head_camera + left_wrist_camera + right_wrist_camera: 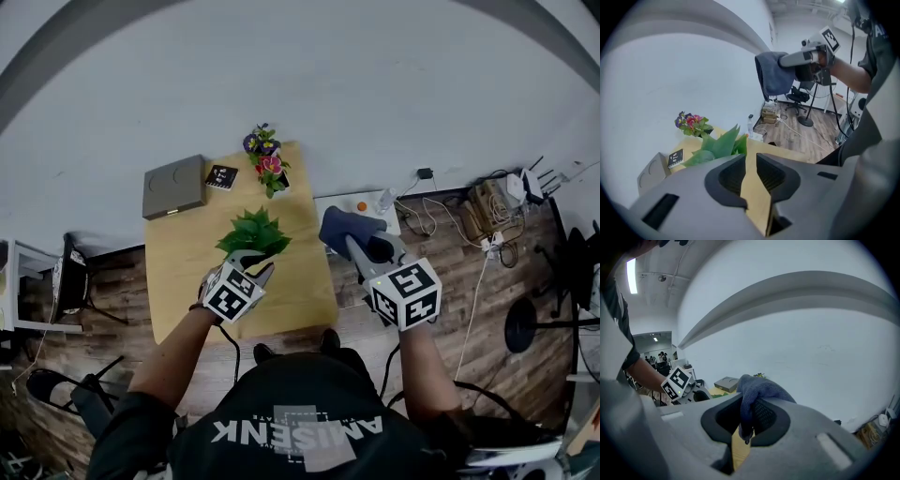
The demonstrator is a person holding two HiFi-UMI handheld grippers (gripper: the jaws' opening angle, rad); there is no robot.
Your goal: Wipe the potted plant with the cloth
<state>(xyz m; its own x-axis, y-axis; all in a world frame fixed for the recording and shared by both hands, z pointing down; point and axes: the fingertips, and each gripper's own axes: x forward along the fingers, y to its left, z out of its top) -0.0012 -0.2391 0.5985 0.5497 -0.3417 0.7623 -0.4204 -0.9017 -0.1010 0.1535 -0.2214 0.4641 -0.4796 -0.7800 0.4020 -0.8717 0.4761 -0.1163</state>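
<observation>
Blue cloth (349,225) held up near the green potted plant (253,232)
The right gripper (747,401) clamps it; left gripper (751,159) jaws stand narrowly apart, empty.

Two handheld grey two-jaw grippers: left gripper (260,266), right gripper (354,242). One dark blue cloth (349,228) between the right fingers. Two potted plants: green leafy plant (253,232) just beyond the left fingers, pink-and-purple flowering plant (267,161) farther past them. One flat grey square box (174,186). One small black card (222,176). One light wooden table (187,272).
</observation>
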